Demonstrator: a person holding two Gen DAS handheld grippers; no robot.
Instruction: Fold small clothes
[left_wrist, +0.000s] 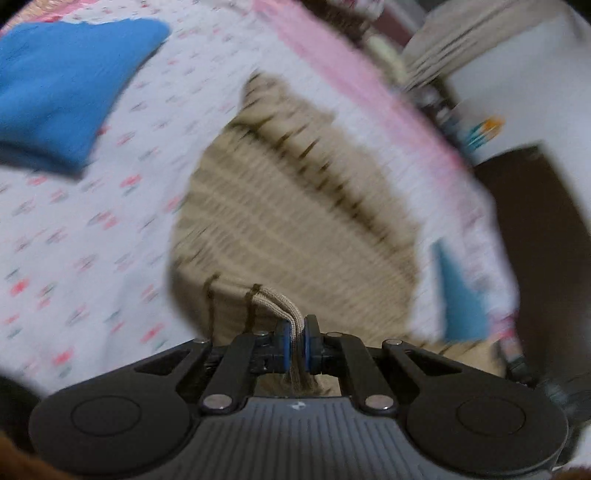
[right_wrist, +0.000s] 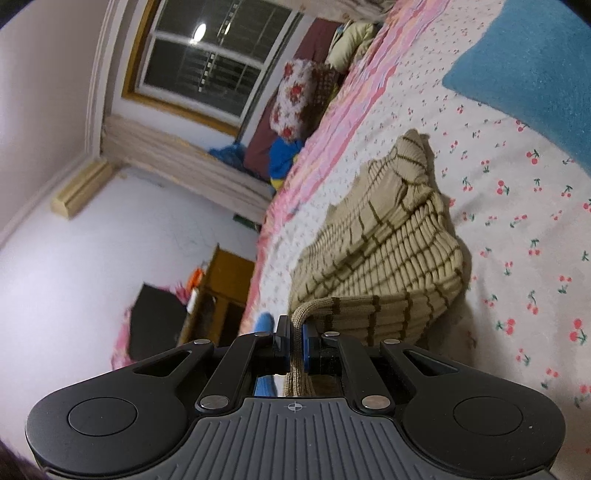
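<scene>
Grippers, left gripper (left_wrist: 297, 341) and right gripper (right_wrist: 294, 345), each clench the beige knit garment (right_wrist: 388, 251) on the bedsheet (right_wrist: 517, 229).

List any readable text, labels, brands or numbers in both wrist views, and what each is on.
None readable in either view.
Left gripper body: a small pale mark, too small to read.
Right gripper body: a crosshair symbol only, no letters.
Beige knit garment: brown grid lines only, no label showing.
Bedsheet: cherry print only, no words.
Clutter by the bed's edge in the left wrist view: too blurred to tell.
</scene>
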